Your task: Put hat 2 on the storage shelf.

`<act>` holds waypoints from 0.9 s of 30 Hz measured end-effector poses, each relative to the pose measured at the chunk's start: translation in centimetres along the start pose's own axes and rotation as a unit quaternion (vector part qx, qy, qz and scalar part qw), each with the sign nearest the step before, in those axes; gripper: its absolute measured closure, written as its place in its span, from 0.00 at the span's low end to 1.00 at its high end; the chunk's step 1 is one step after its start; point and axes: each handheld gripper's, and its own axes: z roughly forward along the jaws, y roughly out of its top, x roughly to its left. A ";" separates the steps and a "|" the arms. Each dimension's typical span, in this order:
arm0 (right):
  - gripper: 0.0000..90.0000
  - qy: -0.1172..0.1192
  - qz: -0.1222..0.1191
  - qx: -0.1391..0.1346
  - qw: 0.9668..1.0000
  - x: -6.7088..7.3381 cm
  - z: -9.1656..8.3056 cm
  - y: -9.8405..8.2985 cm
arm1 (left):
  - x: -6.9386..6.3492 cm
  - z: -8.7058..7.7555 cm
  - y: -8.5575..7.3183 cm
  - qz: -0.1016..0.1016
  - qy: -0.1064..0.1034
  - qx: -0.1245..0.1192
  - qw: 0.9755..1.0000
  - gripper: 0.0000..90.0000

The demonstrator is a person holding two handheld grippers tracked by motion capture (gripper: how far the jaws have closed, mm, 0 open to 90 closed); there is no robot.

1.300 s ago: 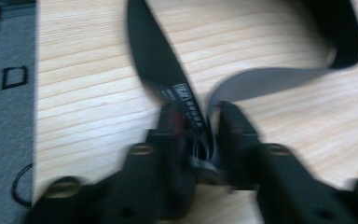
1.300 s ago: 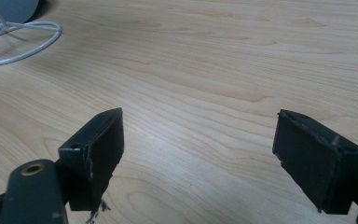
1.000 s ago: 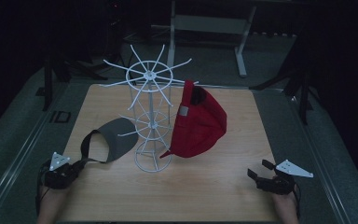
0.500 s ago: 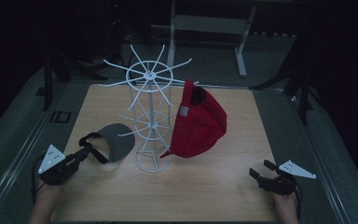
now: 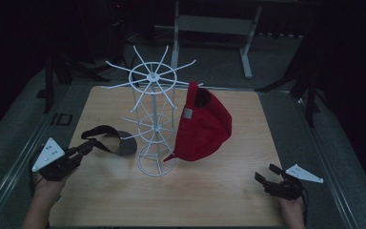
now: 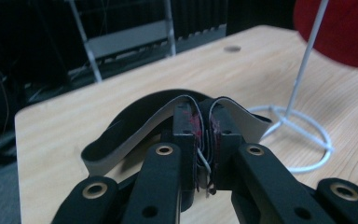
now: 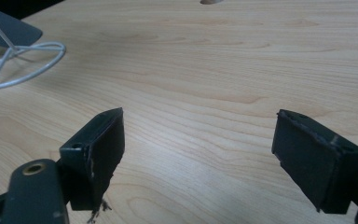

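The left hand-held gripper (image 6: 203, 140) now pinches the dark cap's (image 5: 116, 141) strap, lifted slightly off the surface (image 5: 219, 191) left of the white rack (image 5: 155, 119) (hanging likely comes next); the right hand-held gripper (image 7: 214, 154) gapes wide, idle.

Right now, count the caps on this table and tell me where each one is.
2. A red cap hangs on the white wire rack, on its right side. A black cap lies left of the rack's base, its strap pinched in the left tongs. None seems hidden.
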 end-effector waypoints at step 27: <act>0.18 -0.075 -0.010 0.009 0.997 -0.5 0.0 -0.6 | -1.8 -5.1 8.2 0.052 -0.110 -0.111 0.986 0.94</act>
